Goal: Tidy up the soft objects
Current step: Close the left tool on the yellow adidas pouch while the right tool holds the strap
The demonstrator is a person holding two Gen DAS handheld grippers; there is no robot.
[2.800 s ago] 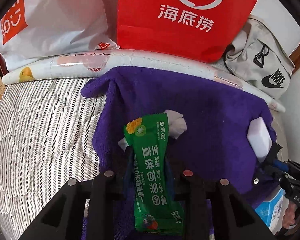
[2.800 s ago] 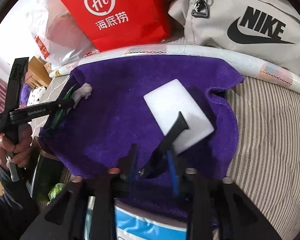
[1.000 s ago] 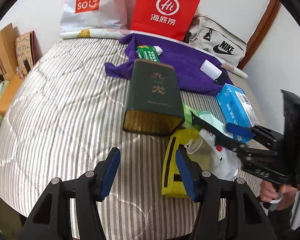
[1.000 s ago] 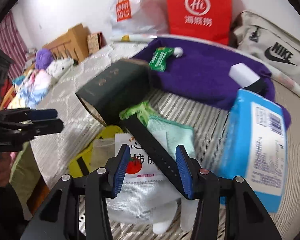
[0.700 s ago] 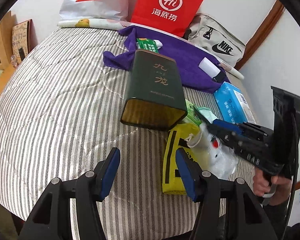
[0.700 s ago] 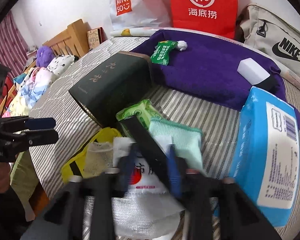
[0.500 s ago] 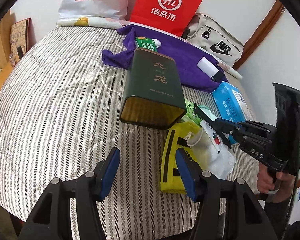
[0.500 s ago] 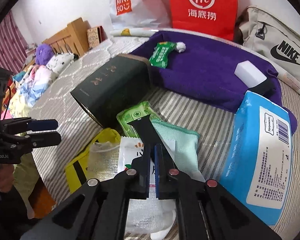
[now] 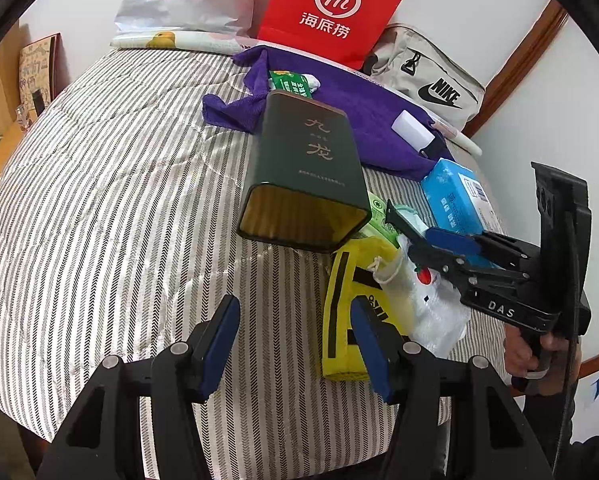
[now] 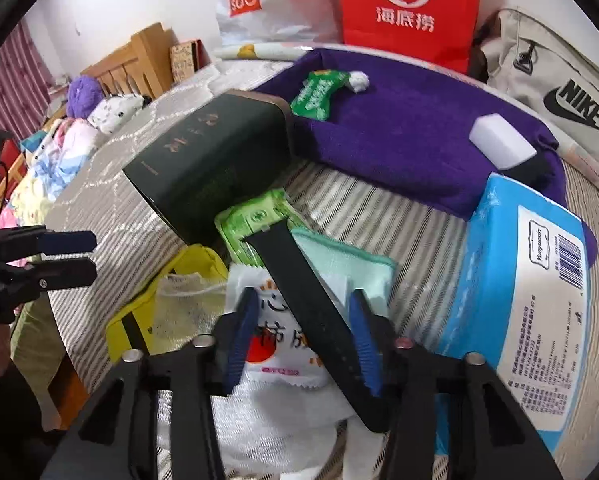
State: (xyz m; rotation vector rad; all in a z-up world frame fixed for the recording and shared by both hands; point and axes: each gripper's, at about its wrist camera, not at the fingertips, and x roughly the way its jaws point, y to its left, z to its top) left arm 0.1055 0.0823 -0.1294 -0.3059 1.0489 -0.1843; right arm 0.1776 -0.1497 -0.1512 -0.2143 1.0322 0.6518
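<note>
Right wrist view: right claw is standing partly open, jaws just having been opening, black strap lying between the pads unpressed atop the white packet and mint cloth on the bed. Left claw is hovering half open, empty. Step: picking from the pile; next, closing on the strap.

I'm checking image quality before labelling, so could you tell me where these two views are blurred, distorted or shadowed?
Left wrist view: sharp and evenly lit; fisheye bends the striped bedspread and blacks out the corners. Right wrist view: same fisheye vignette, the right hand-held gripper smeared by motion blur, its jaws just opening around the black strap; the green tin stays sharp.
</note>
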